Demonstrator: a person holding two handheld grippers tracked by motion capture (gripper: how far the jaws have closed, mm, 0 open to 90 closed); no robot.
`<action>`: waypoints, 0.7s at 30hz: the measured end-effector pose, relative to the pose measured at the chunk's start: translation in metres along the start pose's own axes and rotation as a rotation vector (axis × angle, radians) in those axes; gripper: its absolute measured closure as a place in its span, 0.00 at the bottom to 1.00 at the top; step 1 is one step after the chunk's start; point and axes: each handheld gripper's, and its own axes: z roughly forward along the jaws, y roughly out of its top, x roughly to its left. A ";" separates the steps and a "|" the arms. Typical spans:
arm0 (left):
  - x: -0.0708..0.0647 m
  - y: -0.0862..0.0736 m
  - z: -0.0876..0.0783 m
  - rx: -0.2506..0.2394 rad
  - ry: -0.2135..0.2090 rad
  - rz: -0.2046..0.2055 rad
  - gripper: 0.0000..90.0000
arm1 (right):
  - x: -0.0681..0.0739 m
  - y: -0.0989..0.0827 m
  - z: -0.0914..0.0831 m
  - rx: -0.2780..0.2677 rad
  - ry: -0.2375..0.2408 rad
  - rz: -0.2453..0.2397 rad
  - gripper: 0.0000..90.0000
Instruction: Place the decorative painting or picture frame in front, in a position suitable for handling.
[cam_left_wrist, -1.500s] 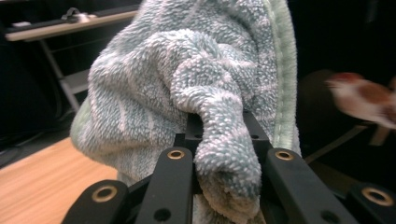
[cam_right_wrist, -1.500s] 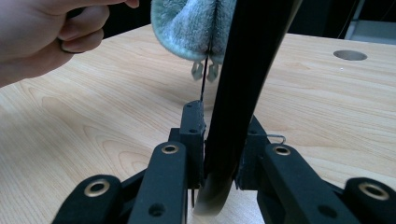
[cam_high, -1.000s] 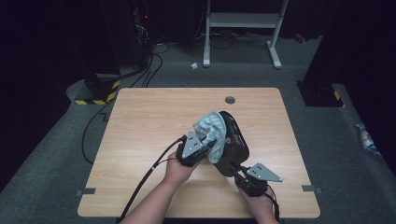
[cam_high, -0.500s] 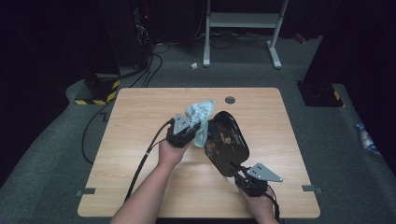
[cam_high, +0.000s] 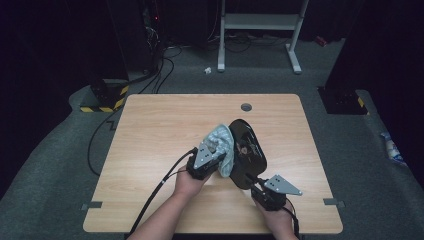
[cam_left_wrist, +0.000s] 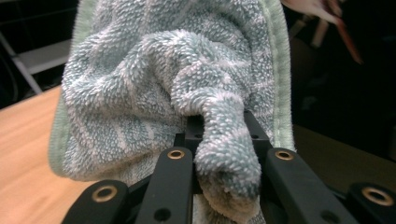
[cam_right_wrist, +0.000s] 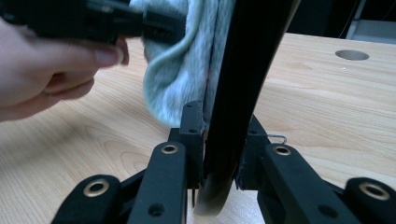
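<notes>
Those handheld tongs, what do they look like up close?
Both tongs, left and right, are black blocks, each topped by a grey three-cornered plate. Their jaws are flat black bars with brass-ringed holes. A black cable trails from the left one. The forearms are bare, no sleeves.

The towel (cam_left_wrist: 163, 88) runs past the top edge in the left gripper view and bunches over the left gripper (cam_left_wrist: 224, 154) — its jaw tips are buried in the pile. In the right gripper view the black plate (cam_right_wrist: 247, 70) is cut off at the top, and the hand (cam_right_wrist: 51, 70) at the left edge is blurred. From the high view the plate's (cam_high: 247, 150) printed mark is too small to read — the towel (cam_high: 222, 147) covers its left rim.
</notes>
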 end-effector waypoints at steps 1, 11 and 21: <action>-0.002 -0.001 0.000 0.004 -0.001 0.016 0.87 | 0.000 0.000 0.000 0.000 0.000 0.000 0.85; 0.033 0.019 -0.003 -0.034 0.105 -0.053 0.86 | 0.001 0.000 0.000 0.002 0.003 -0.006 0.85; 0.034 0.015 0.005 -0.023 0.103 -0.074 0.87 | 0.000 0.000 0.000 0.003 0.002 -0.003 0.85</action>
